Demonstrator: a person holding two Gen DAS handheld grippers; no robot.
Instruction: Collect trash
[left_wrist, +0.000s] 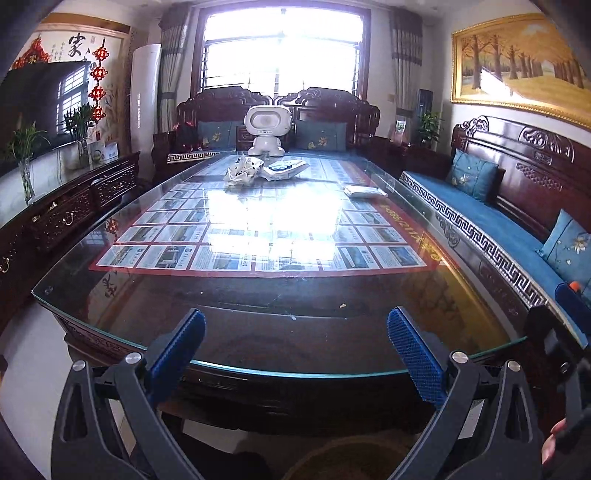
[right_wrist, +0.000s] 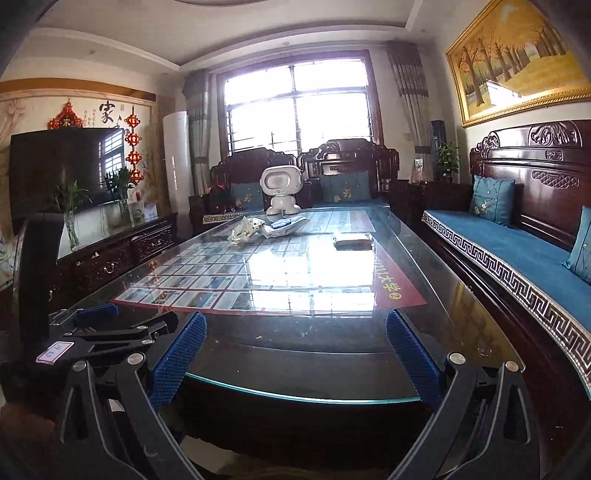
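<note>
**Left wrist view: trash near the far edge of the tabletop**

I hold the left gripper spread wide over the near edge, its blue pads ribbed and gripping nothing. My right gripper is likewise spread and empty. A crumpled white wrapper and a flat blue-and-white packet lie touching near the far edge of the glossy glass tabletop, just before a rounded white toy robot. A pink tag reads "50".
</note>
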